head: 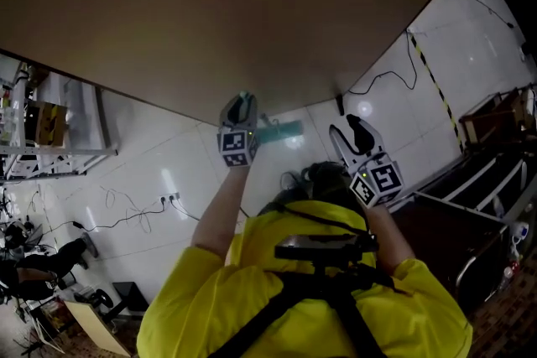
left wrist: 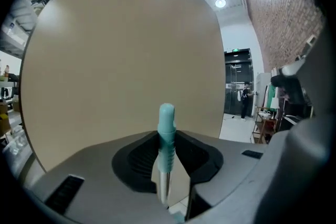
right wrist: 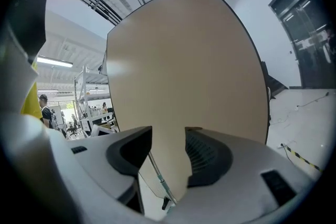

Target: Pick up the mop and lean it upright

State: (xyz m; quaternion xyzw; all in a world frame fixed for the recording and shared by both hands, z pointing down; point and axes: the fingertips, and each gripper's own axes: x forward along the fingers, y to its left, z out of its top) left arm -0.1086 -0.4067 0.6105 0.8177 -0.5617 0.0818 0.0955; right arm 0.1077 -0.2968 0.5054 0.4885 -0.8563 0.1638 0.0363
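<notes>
The mop's teal handle tip (left wrist: 166, 126) stands upright between the jaws of my left gripper (left wrist: 167, 140), which is shut on it; its bare metal shaft (left wrist: 163, 186) runs down below. In the head view the left gripper (head: 242, 103) is raised close to the big tan board (head: 252, 4), and the teal mop head (head: 284, 130) lies on the floor beyond it. My right gripper (head: 354, 130) is held beside it on the right, open and holding nothing. In the right gripper view the jaws (right wrist: 168, 139) stand apart, with the mop shaft (right wrist: 156, 174) slanting low in the gap.
The tan board (right wrist: 184, 60) fills the space ahead. Black cables (head: 382, 78) and a power strip (head: 169, 198) lie on the white tiled floor. Metal shelving (head: 50, 138) stands at the left, a wooden crate (head: 495, 117) at the right. A person (left wrist: 245, 98) stands far off by a doorway.
</notes>
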